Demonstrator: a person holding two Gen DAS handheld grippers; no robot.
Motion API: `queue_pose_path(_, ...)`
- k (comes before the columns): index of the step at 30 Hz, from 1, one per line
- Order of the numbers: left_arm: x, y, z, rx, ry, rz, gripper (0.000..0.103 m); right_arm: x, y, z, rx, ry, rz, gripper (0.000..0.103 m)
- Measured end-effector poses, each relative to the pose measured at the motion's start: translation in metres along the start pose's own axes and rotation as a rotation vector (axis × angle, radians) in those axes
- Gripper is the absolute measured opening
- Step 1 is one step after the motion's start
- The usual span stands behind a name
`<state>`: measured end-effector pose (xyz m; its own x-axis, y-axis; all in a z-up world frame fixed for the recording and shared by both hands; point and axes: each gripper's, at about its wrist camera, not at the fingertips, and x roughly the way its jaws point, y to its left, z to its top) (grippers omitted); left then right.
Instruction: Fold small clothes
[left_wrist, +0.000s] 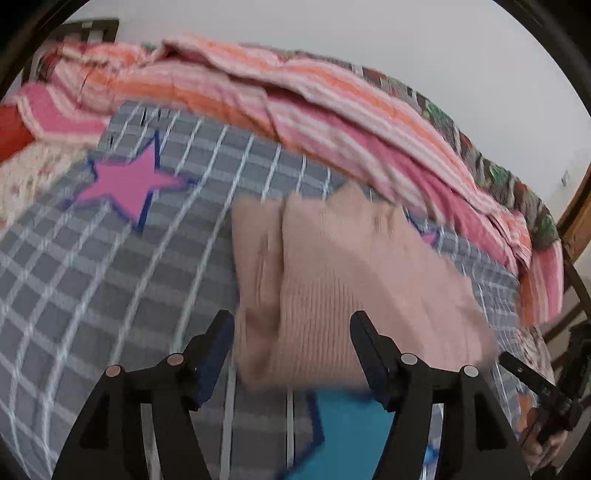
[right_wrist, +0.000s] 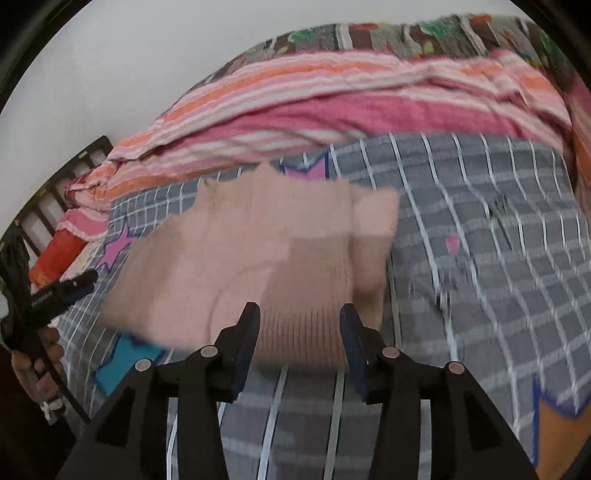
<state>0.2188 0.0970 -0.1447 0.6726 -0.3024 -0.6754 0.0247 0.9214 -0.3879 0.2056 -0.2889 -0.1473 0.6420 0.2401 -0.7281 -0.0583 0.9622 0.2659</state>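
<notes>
A small pale pink knit garment (left_wrist: 332, 280) lies partly folded on the grey checked bedsheet (left_wrist: 110, 277); it also shows in the right wrist view (right_wrist: 258, 251). My left gripper (left_wrist: 291, 332) is open, its jaws apart over the garment's near edge, holding nothing. My right gripper (right_wrist: 299, 325) is open too, its jaws either side of the garment's ribbed hem, not closed on it. The right gripper also shows at the right edge of the left wrist view (left_wrist: 543, 395), and the left gripper at the left edge of the right wrist view (right_wrist: 66, 290). Both views are motion-blurred.
A pink and orange striped blanket (left_wrist: 295, 96) is bunched along the far side of the bed, against a white wall. The sheet has a pink star (left_wrist: 129, 181) and a blue star (left_wrist: 343, 432). A dark slatted headboard (right_wrist: 59, 184) and a red pillow (right_wrist: 55, 258) stand at one end.
</notes>
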Motion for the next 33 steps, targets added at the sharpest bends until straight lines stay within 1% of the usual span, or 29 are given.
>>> queue_pose_path(3,0.0,0.011,-0.029,-0.048,0.053,-0.029,0.063,-0.001,-0.005,-0.025,0.039,0.045,0.026,0.044)
queue_pose_path(5,0.003,0.017,-0.04,-0.071,0.068,-0.054,0.063,0.002,-0.009,-0.038,0.069,0.073,0.049,0.044)
queue_pose_path(8,0.006,0.012,-0.04,-0.052,0.041,-0.062,0.063,0.011,-0.014,-0.045,0.118,0.084,0.075,0.044)
queue_pose_path(11,0.022,0.013,-0.03,-0.097,0.056,-0.098,0.063,0.022,-0.018,-0.038,0.185,0.075,0.098,0.047)
queue_pose_path(13,0.033,0.016,-0.024,-0.13,0.045,-0.105,0.063,0.032,-0.023,-0.029,0.232,0.077,0.108,0.047)
queue_pose_path(16,0.043,0.014,-0.015,-0.147,0.032,-0.108,0.061,0.046,-0.028,-0.018,0.284,0.07,0.11,0.048)
queue_pose_path(18,0.048,0.015,-0.01,-0.166,0.03,-0.105,0.058,0.054,-0.032,-0.009,0.325,0.064,0.115,0.048)
queue_pose_path(19,0.051,0.015,-0.008,-0.177,0.032,-0.095,0.05,0.057,-0.034,-0.006,0.342,0.062,0.12,0.047)
queue_pose_path(20,0.054,0.016,-0.005,-0.185,0.039,-0.078,0.036,0.062,-0.037,-0.001,0.361,0.066,0.125,0.039)
queue_pose_path(21,0.055,0.017,-0.004,-0.189,0.043,-0.076,0.028,0.065,-0.038,0.002,0.372,0.071,0.13,0.029)
queue_pose_path(22,0.057,0.019,-0.002,-0.199,0.053,-0.097,0.016,0.069,-0.038,0.004,0.376,0.084,0.135,0.011)
queue_pose_path(23,0.056,0.021,-0.002,-0.208,0.058,-0.115,0.014,0.073,-0.037,0.005,0.375,0.102,0.145,0.011)
queue_pose_path(26,0.043,0.024,-0.002,-0.228,0.037,-0.143,0.011,0.065,-0.032,0.005,0.34,0.07,0.134,0.009)
queue_pose_path(28,0.032,0.023,-0.005,-0.228,0.037,-0.144,0.011,0.052,-0.029,0.003,0.325,0.047,0.139,0.009)
queue_pose_path(31,0.013,0.02,-0.014,-0.201,0.031,-0.133,0.011,0.031,-0.026,-0.005,0.321,0.048,0.161,0.008)
queue_pose_path(33,-0.002,0.019,-0.026,-0.182,0.033,-0.128,0.011,0.015,-0.022,-0.015,0.304,0.056,0.161,0.008)
